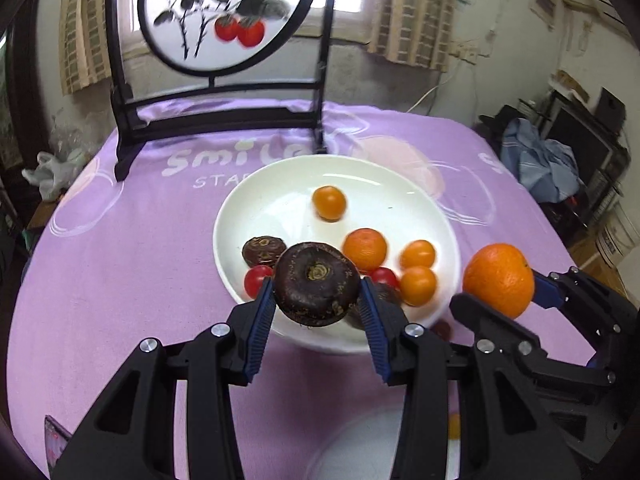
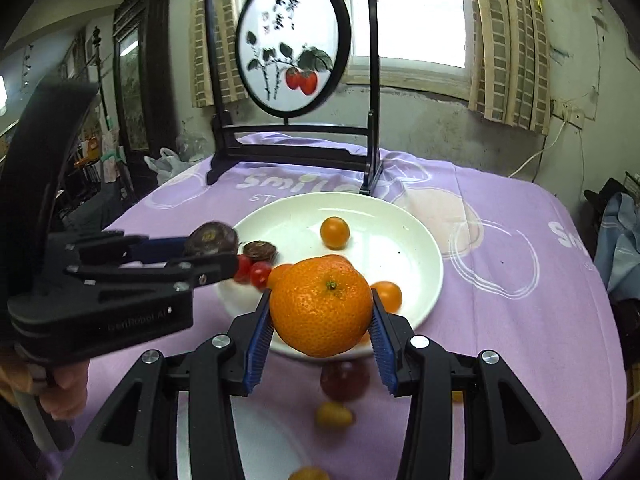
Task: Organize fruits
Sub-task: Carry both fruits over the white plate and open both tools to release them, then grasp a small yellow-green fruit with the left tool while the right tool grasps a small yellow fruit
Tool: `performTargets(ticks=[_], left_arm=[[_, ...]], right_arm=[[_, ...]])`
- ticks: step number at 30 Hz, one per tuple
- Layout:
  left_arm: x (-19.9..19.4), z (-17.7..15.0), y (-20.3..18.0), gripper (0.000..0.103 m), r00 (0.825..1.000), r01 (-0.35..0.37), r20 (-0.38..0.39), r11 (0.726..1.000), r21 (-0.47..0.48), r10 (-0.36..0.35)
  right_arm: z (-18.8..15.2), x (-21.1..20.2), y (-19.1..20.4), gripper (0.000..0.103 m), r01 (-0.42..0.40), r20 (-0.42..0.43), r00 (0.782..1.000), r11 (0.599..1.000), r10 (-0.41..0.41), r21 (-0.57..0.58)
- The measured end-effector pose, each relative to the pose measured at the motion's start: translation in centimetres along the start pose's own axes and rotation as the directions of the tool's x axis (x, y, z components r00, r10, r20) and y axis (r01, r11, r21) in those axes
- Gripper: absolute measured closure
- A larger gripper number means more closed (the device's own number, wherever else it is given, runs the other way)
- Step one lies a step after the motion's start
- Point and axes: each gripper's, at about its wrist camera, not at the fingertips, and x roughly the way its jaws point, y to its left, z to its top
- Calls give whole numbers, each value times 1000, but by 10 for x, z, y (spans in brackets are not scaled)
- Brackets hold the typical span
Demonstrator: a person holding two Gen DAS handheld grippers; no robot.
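My left gripper [image 1: 318,286] is shut on a dark brown water chestnut [image 1: 317,283] and holds it above the near rim of a white plate [image 1: 280,184]. My right gripper [image 2: 320,306] is shut on a large orange [image 2: 321,306], also above the plate's near edge [image 2: 416,236]; the orange shows in the left wrist view [image 1: 499,280] too. On the plate lie another water chestnut [image 1: 263,251], red cherry tomatoes [image 1: 257,280], small orange tomatoes [image 1: 329,203] and a mandarin [image 1: 365,249]. The left gripper with its chestnut [image 2: 211,239] shows at the left of the right wrist view.
A purple cloth [image 1: 120,280] covers the table. A black-framed round painted screen [image 1: 216,12] stands behind the plate. A second white plate [image 2: 264,432] lies below the grippers. A dark red fruit [image 2: 344,380] and small yellow-orange fruits [image 2: 334,414] lie on the cloth between the plates.
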Motion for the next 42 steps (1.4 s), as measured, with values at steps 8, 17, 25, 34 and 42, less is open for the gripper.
performTargets(ticks=[8, 17, 25, 34, 42], left_arm=[[57, 10, 18, 61, 997, -43, -72, 998, -44, 40], [56, 16, 27, 34, 998, -53, -28, 994, -101, 50], [12, 0, 9, 21, 999, -31, 29, 998, -60, 33], [-36, -47, -20, 20, 999, 8, 49, 1000, 6, -8], [-40, -101, -60, 20, 999, 44, -25, 996, 84, -42]], right_arm=[[14, 68, -10, 57, 8, -85, 996, 999, -4, 46], [7, 79, -32, 43, -68, -101, 991, 981, 87, 181], [-8, 31, -46, 43, -85, -49, 994, 973, 98, 215], [-65, -21, -55, 42, -39, -83, 995, 977, 57, 208], [-110, -50, -63, 42, 41, -106, 994, 979, -20, 199]])
